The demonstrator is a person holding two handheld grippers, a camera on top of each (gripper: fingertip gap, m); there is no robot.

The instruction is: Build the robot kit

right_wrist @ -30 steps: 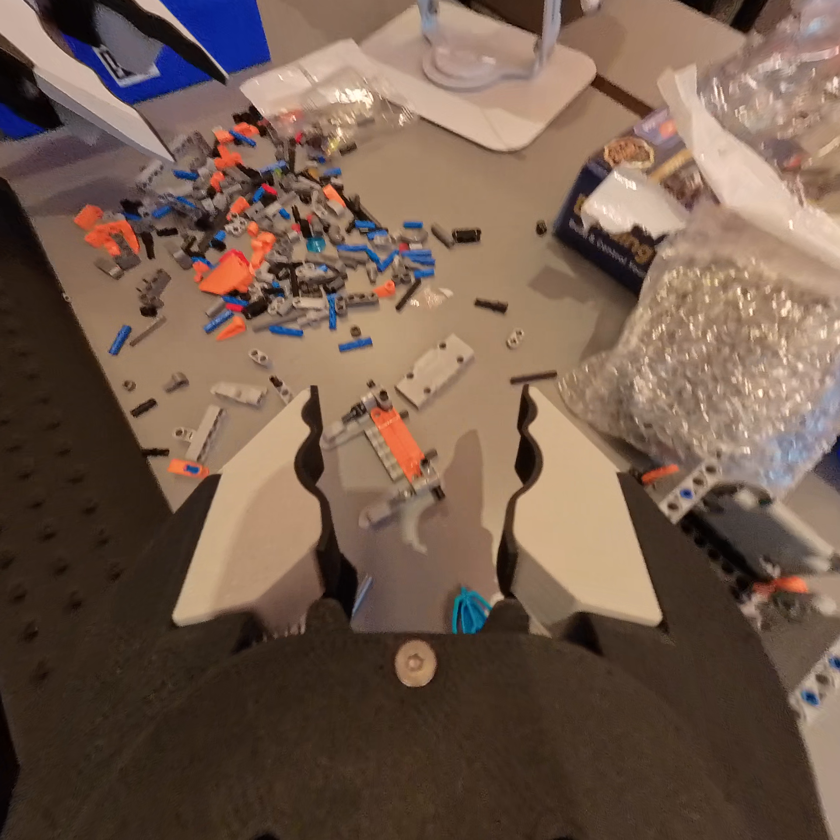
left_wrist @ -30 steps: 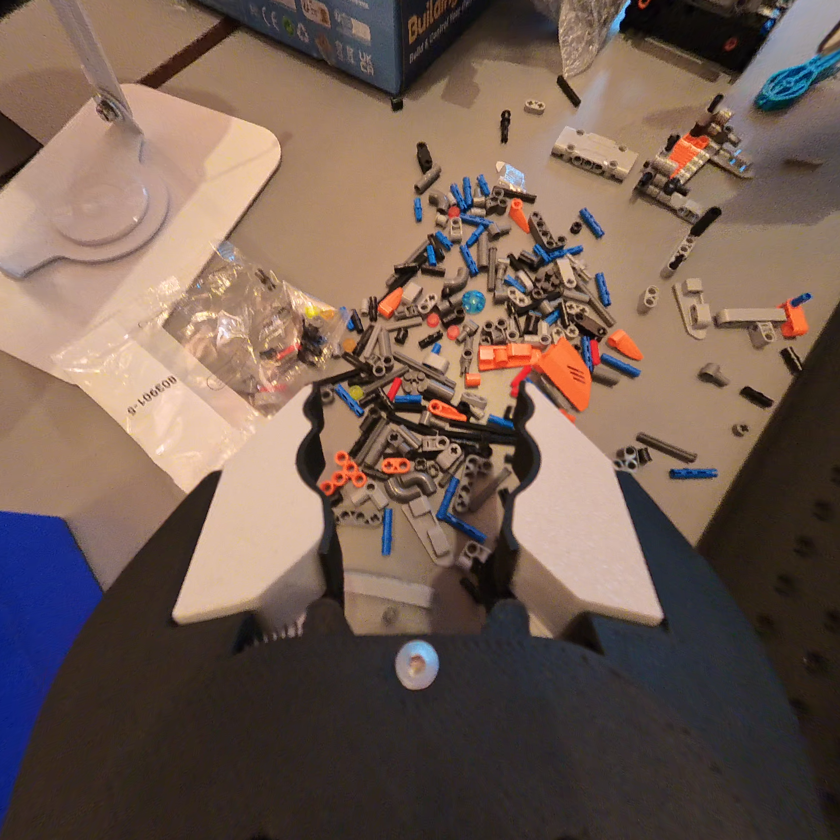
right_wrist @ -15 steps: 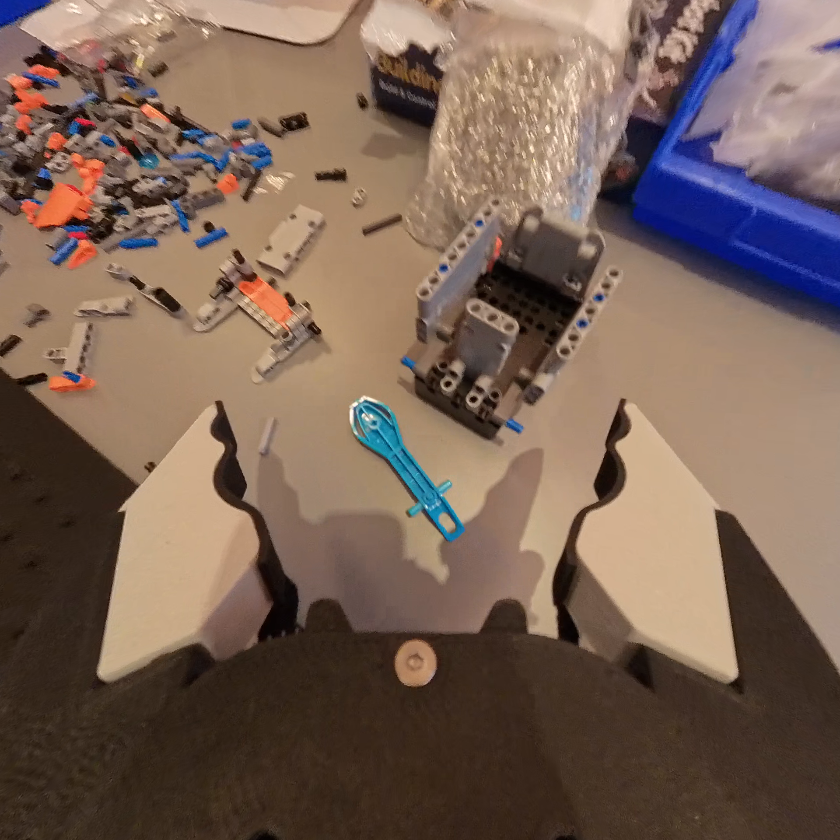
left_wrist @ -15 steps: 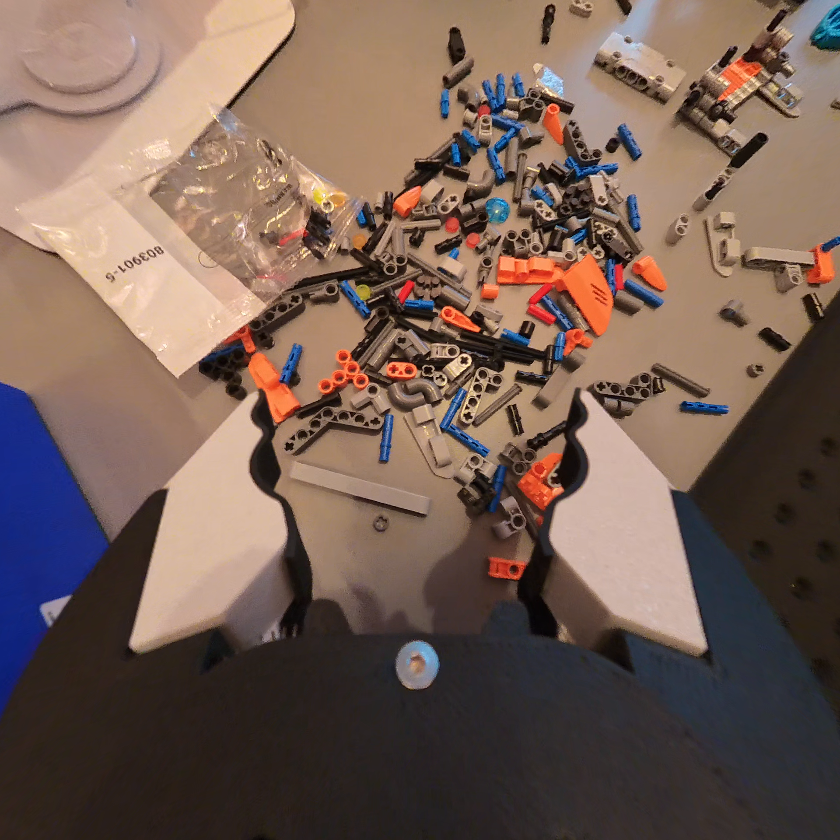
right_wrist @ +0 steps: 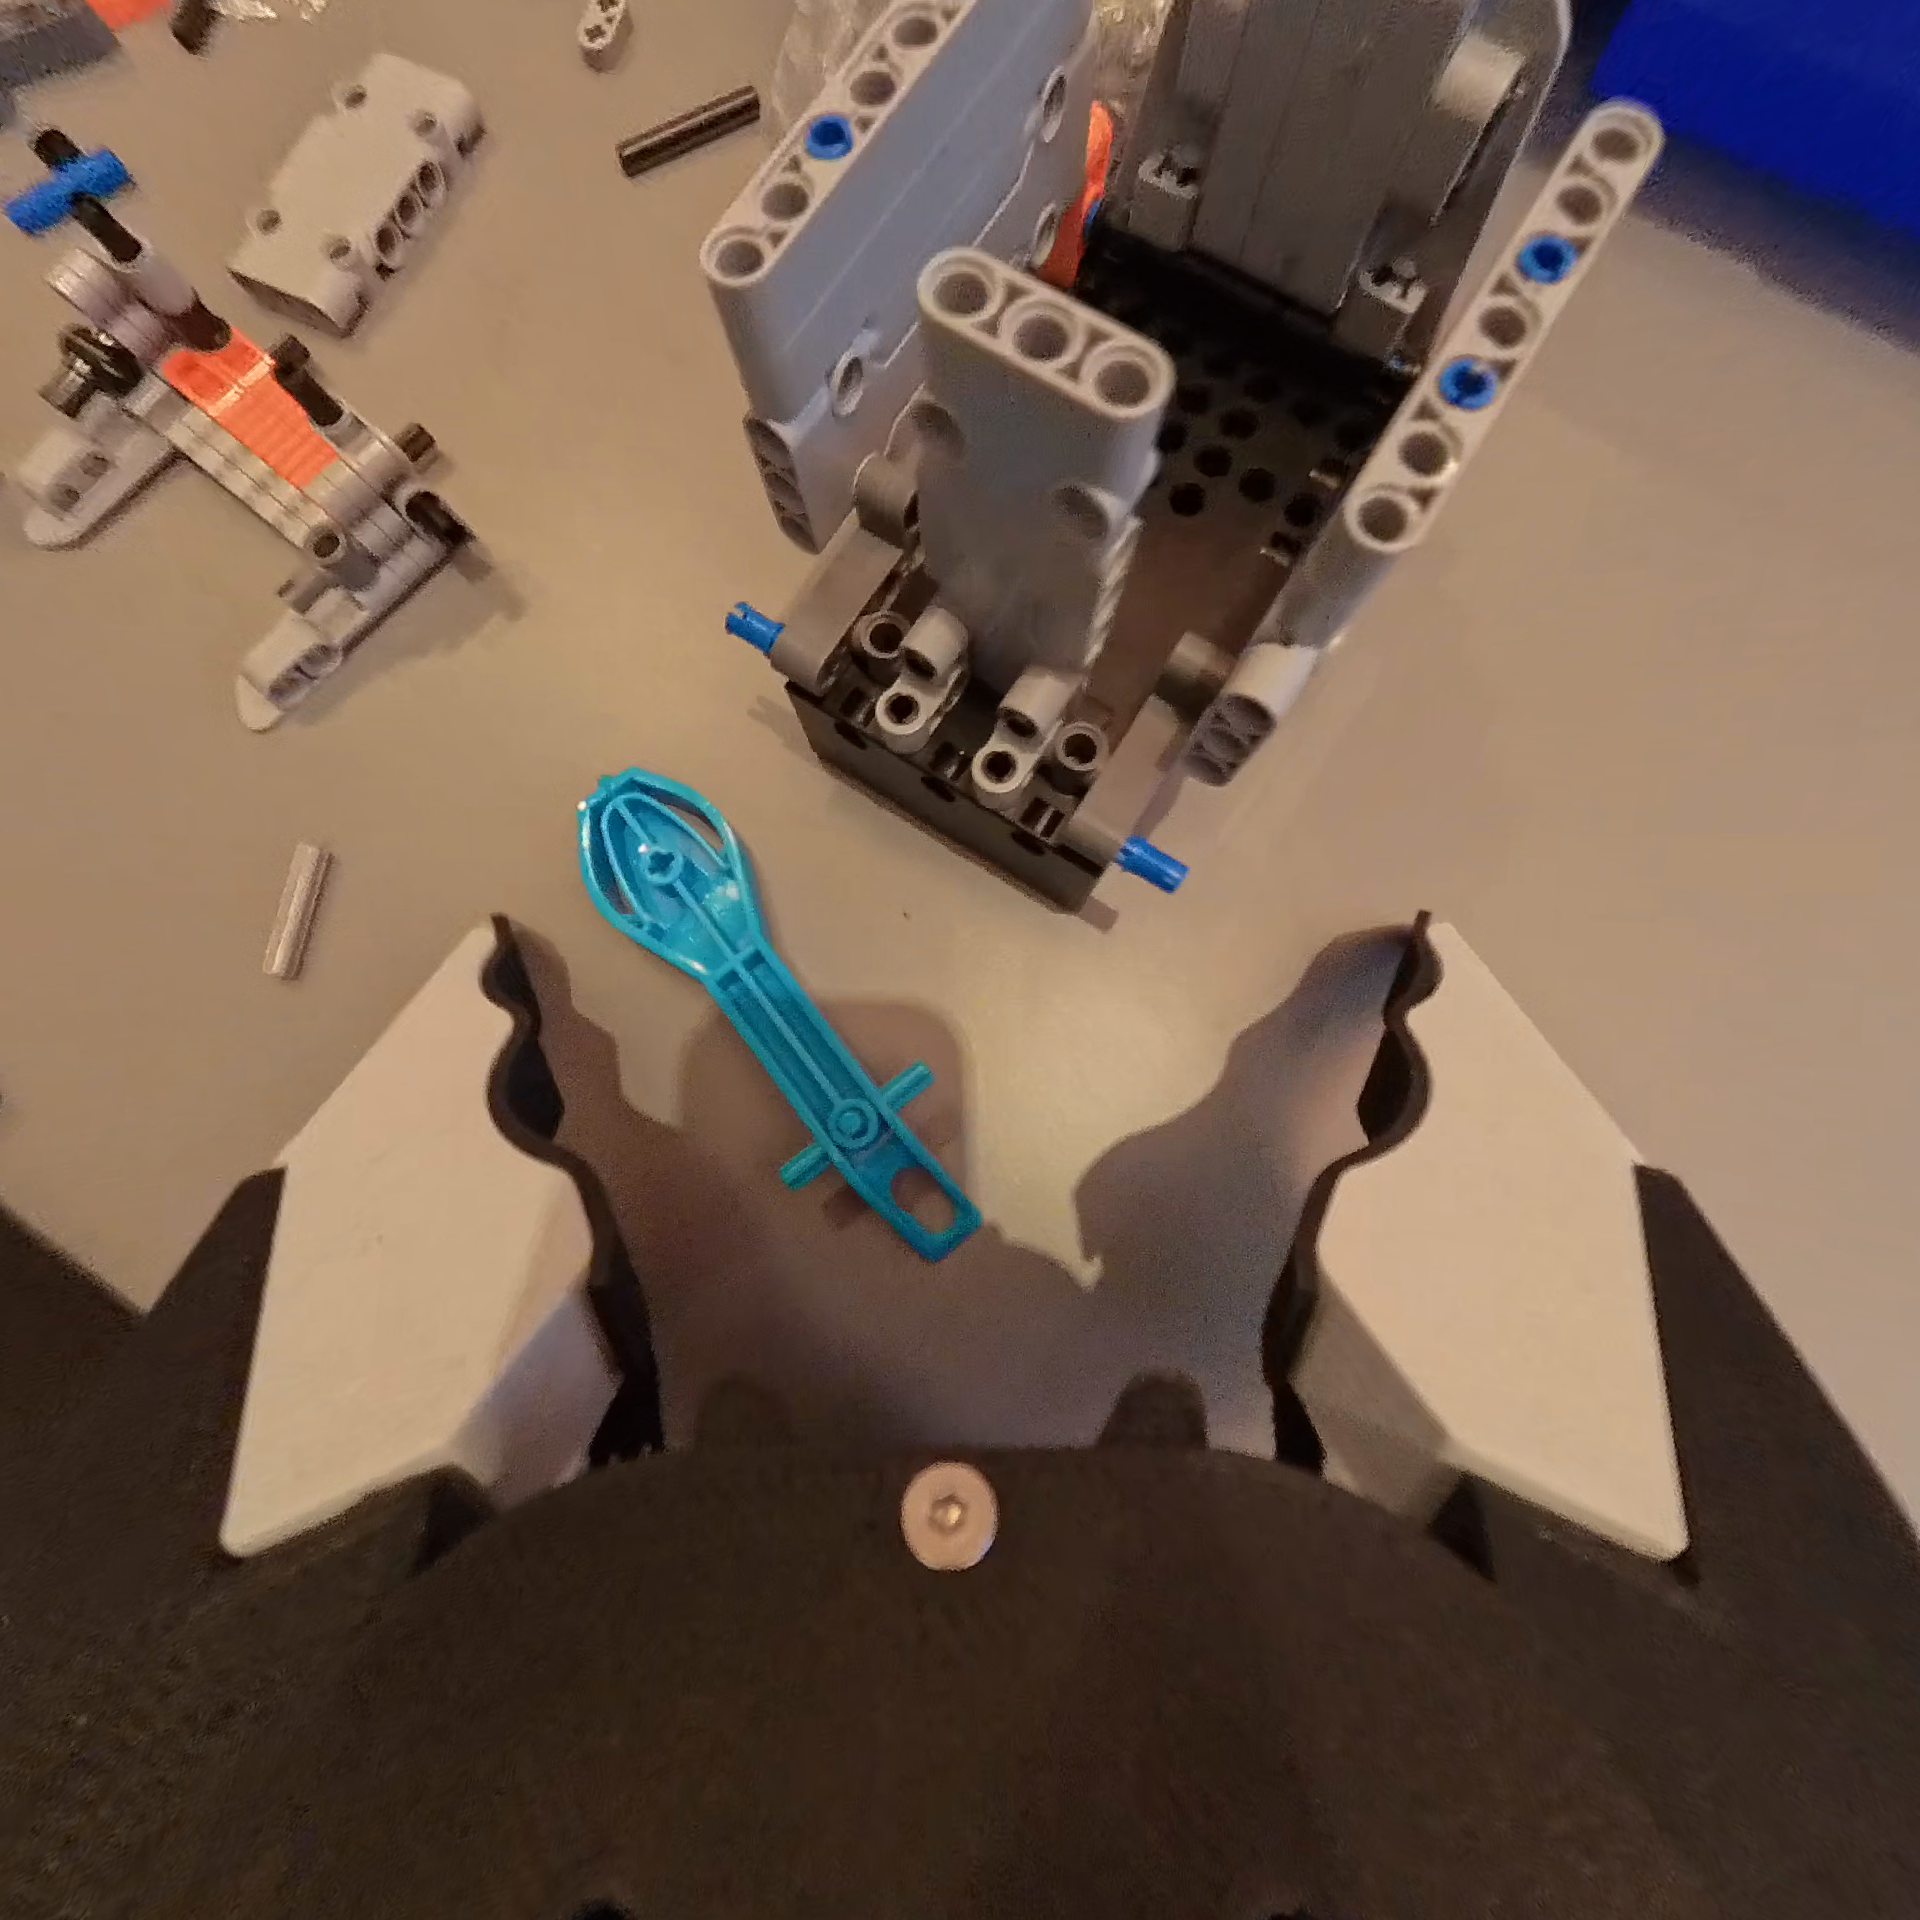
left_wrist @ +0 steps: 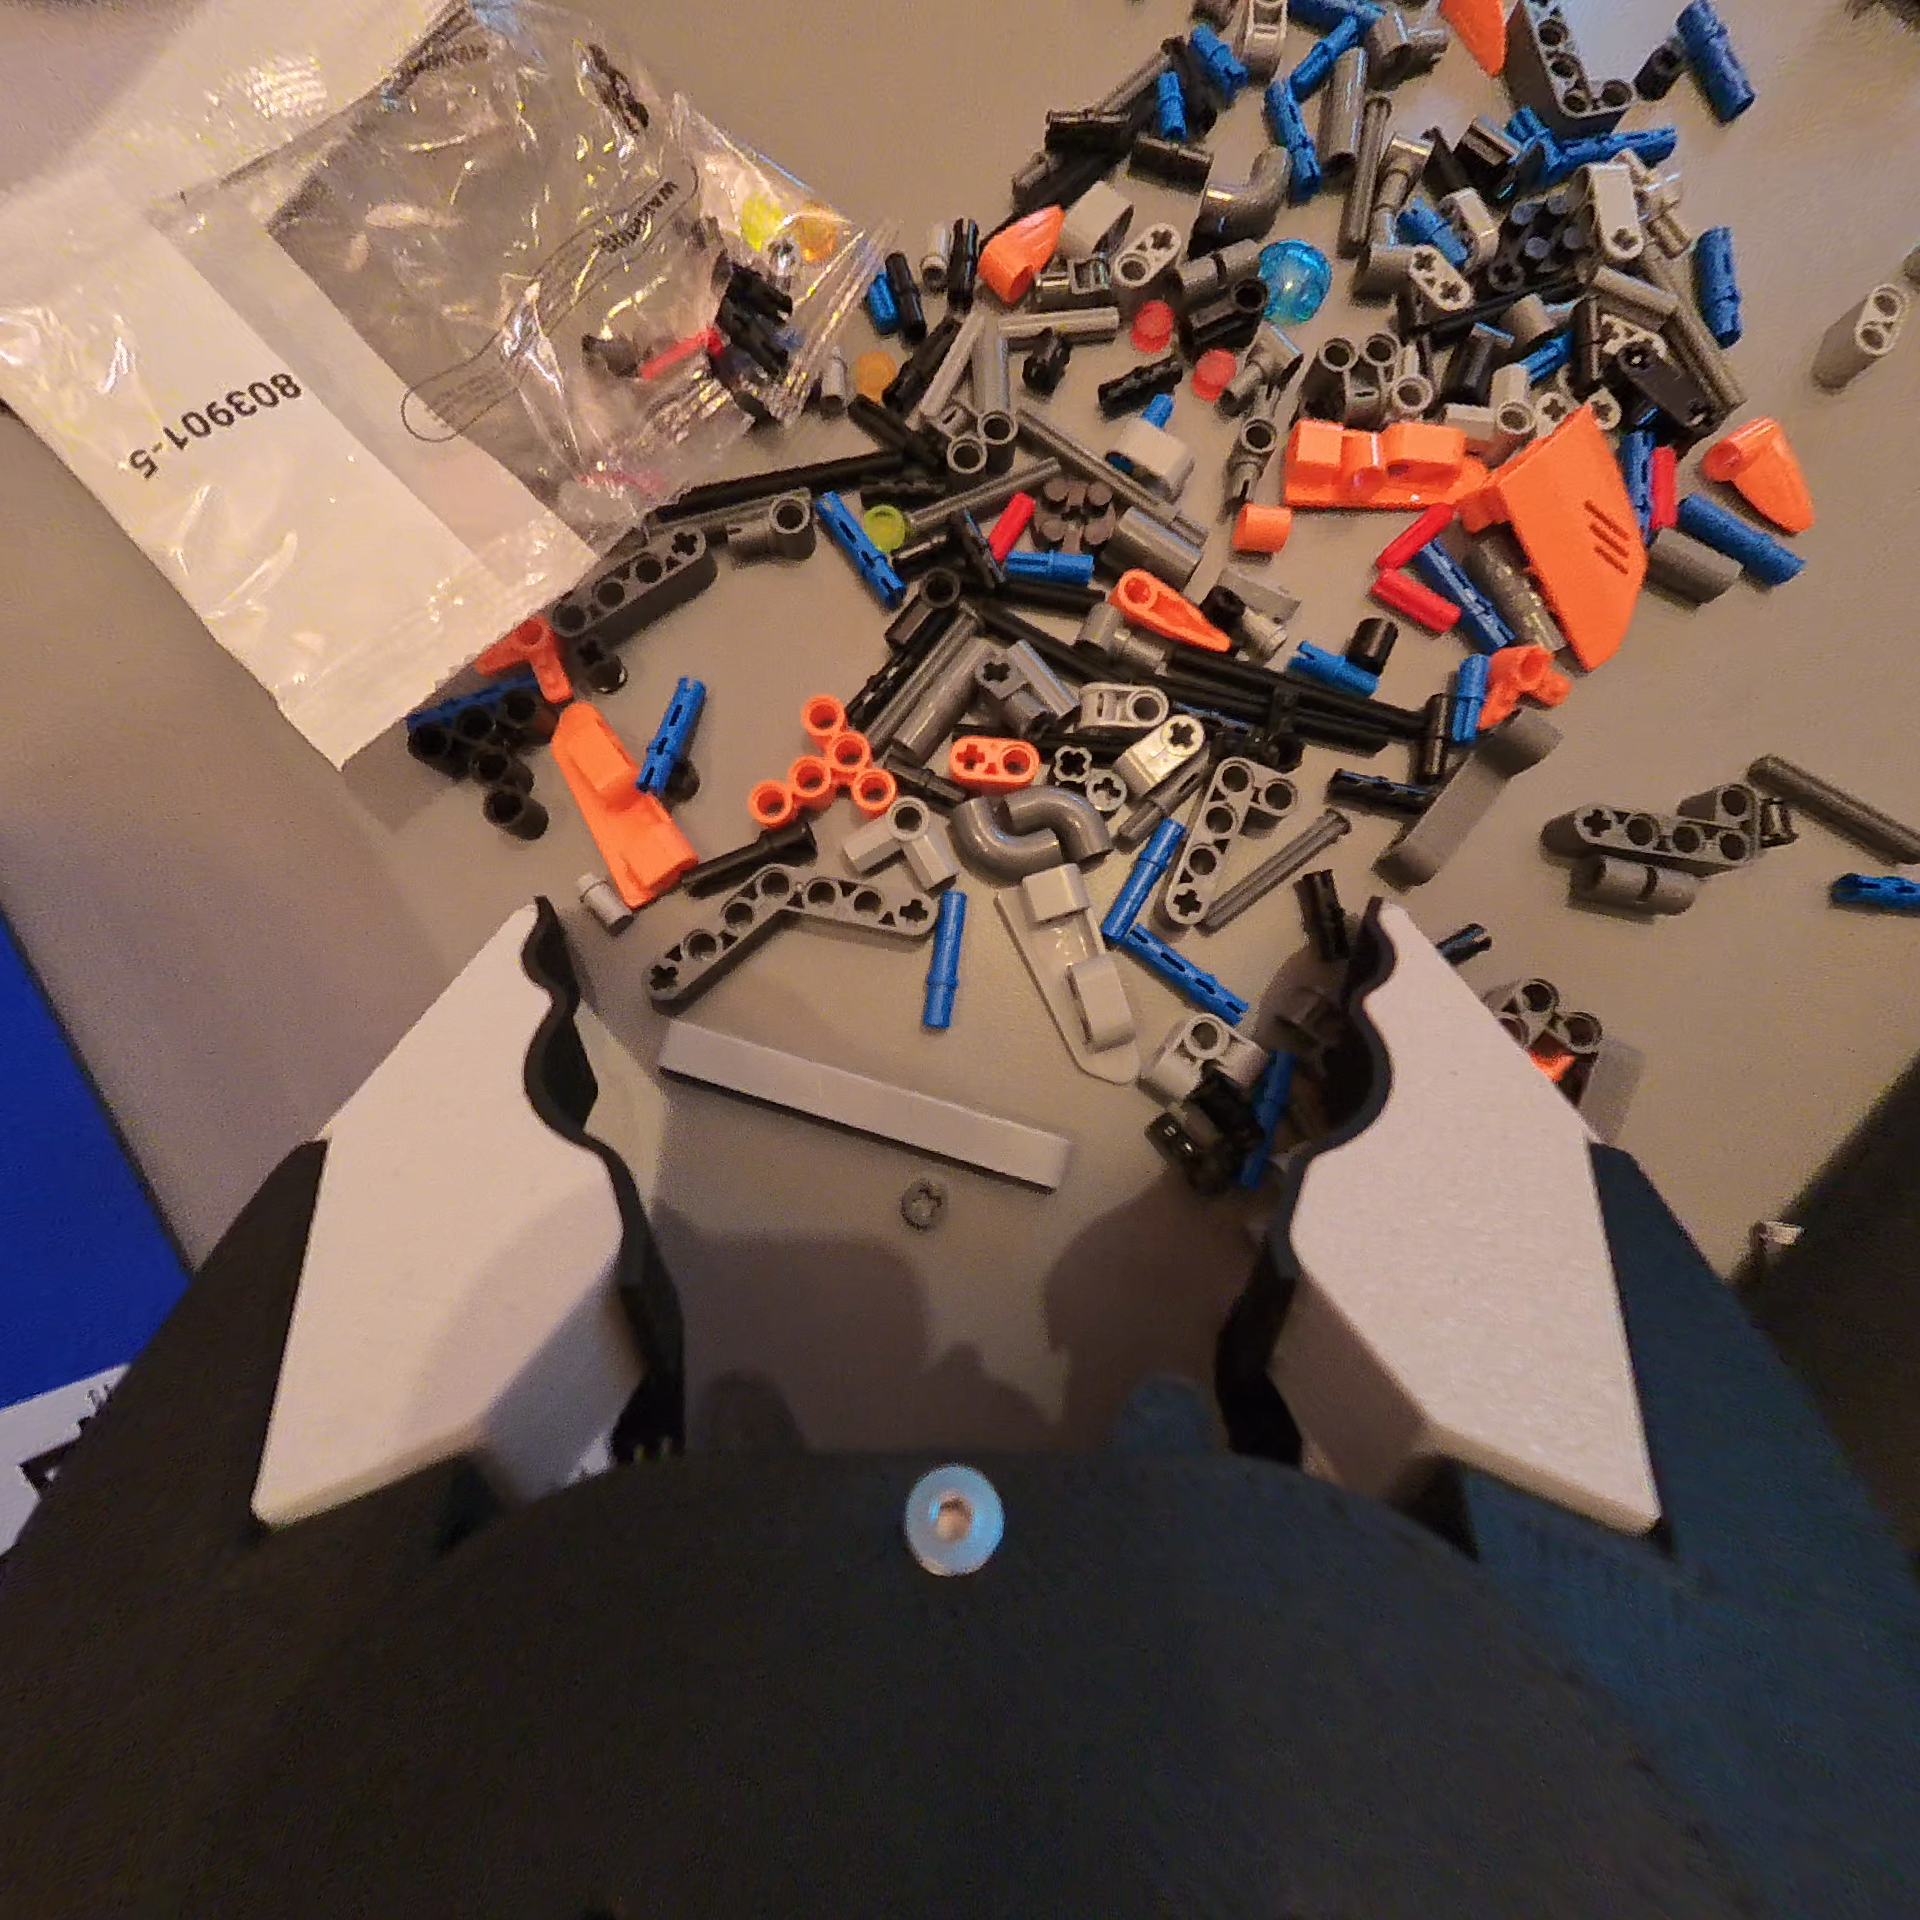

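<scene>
My left gripper [left_wrist: 956, 935] is open and empty, low over the near edge of a pile of small black, grey, blue and orange building pieces [left_wrist: 1226, 540]. A flat light grey strip [left_wrist: 862, 1103] and a tiny ring [left_wrist: 923, 1205] lie between its fingers. A bent dark grey beam [left_wrist: 790, 916] lies just ahead. My right gripper [right_wrist: 961, 935] is open and empty over the grey table. A turquoise plastic tool [right_wrist: 758, 997] lies between its fingers, nearer the left one. A partly built grey and black model [right_wrist: 1122, 468] stands just beyond.
A clear plastic bag with a white label [left_wrist: 395, 343] lies left of the pile. A blue object [left_wrist: 62, 1195] is at the left edge. In the right wrist view a small grey and orange assembly [right_wrist: 239, 457], a grey block [right_wrist: 353, 197] and a short grey pin [right_wrist: 296, 909] lie at the left.
Both grippers opened wider. The left one drew back and lowered over the pile's near edge. The right one swung right from the small assembly and closed in on the turquoise tool and the model.
</scene>
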